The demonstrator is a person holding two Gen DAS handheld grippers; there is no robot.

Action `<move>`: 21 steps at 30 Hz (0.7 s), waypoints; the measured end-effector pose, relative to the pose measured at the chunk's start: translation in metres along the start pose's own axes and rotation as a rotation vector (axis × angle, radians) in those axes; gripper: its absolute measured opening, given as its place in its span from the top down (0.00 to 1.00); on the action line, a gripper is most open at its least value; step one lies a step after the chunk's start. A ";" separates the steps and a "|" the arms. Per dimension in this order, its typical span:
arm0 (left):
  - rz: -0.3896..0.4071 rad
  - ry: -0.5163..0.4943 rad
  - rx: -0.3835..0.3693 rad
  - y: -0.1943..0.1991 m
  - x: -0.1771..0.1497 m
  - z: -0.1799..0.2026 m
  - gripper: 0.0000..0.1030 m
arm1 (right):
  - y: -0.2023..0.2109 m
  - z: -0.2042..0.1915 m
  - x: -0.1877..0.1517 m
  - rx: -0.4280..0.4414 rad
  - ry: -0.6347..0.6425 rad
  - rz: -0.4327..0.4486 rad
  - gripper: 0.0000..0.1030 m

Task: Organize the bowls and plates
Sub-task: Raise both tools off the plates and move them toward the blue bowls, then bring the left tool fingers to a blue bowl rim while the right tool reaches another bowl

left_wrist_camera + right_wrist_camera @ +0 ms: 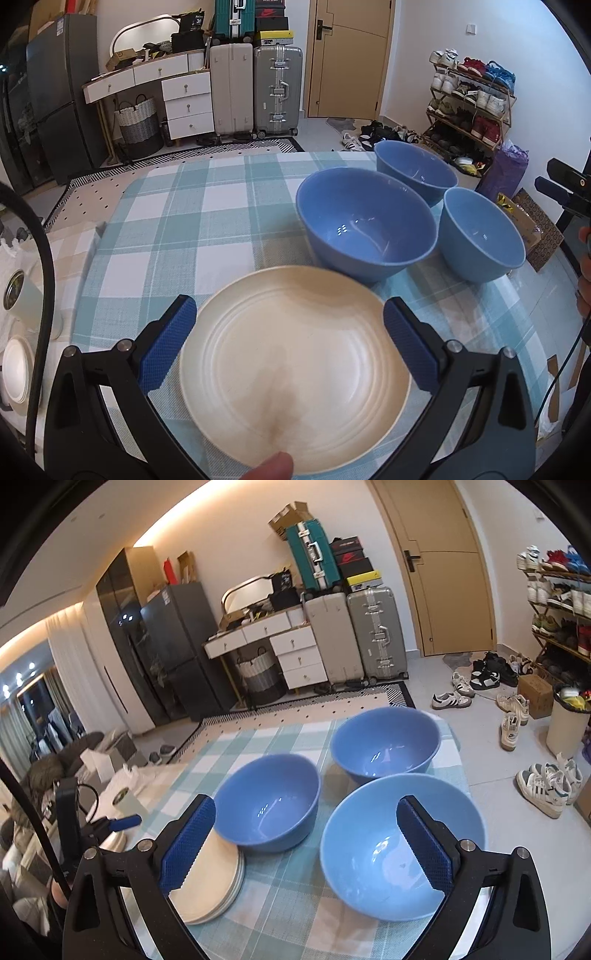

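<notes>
Here we hold the left gripper above the checked tablecloth, its blue pads spread as wide as they go, one on each side of the cream plate below without pressing on it. From the right wrist view that plate tops a small stack of plates lying flat on the cloth at the near left. Our right gripper also stands wide, with nothing gripped between its pads; its left pad shows over the stack's edge and its right pad over the pale blue bowl. Three bowls sit upright and empty on the cloth: that pale blue bowl nearest the right gripper, a deeper blue bowl just beside the stack and seeming to overlap its far edge, and a third blue bowl farther back, near the table's far corner. The three stand close together; we cannot tell whether their sides touch. A fingertip shows at the bottom edge of the left wrist view.
</notes>
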State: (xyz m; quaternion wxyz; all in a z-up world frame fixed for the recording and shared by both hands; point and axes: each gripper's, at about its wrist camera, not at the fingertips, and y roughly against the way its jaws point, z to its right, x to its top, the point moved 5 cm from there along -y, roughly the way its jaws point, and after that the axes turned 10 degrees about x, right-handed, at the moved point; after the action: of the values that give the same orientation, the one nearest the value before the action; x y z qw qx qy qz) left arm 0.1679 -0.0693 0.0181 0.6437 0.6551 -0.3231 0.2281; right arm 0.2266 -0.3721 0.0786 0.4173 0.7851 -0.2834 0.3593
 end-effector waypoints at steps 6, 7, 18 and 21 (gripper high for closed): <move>0.007 0.012 -0.020 -0.009 0.023 0.016 0.02 | 0.017 0.024 0.017 -0.023 -0.024 0.037 0.02; 0.006 0.015 -0.022 -0.011 0.026 0.018 0.02 | 0.018 0.027 0.018 -0.028 -0.028 0.035 0.02; 0.004 0.026 -0.027 -0.031 0.065 0.028 0.02 | 0.004 0.056 0.027 -0.100 -0.070 -0.024 0.02; 0.011 0.025 -0.040 -0.035 0.081 0.033 0.02 | -0.002 0.060 0.030 -0.110 -0.076 -0.035 0.02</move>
State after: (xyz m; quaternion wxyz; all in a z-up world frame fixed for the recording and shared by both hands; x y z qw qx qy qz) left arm 0.2448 -0.1140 0.0490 0.6593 0.6374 -0.3232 0.2335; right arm 0.2649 -0.4267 0.0779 0.4551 0.7787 -0.3048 0.3059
